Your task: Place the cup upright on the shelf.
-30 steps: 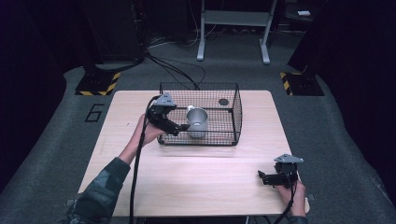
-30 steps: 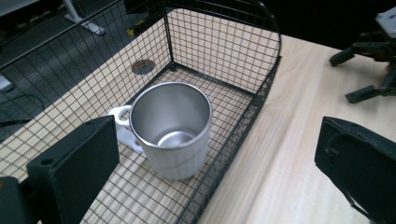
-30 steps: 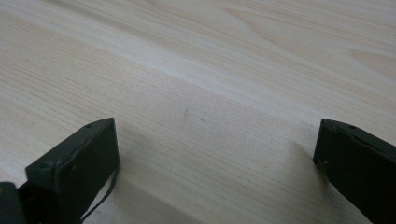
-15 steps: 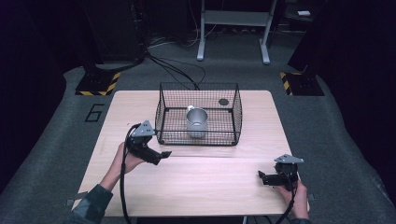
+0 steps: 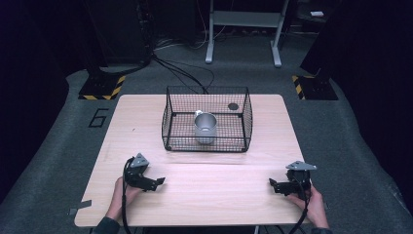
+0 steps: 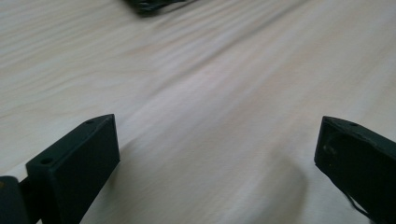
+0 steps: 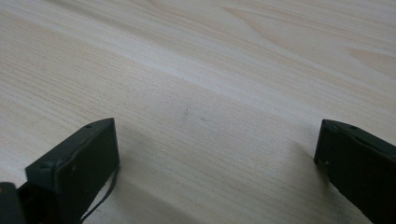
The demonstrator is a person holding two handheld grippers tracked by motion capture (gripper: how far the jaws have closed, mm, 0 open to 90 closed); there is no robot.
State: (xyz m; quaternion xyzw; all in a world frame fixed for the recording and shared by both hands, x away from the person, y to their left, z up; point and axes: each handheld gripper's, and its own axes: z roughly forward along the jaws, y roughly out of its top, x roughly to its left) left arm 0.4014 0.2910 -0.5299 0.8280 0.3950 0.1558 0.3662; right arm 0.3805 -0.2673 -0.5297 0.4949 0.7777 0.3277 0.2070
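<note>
Desk light wood, black wire basket at its far middle, metal cup standing inside. Left tongs and right tongs low at near corners, well apart, both spread, nothing between jaws.
</note>
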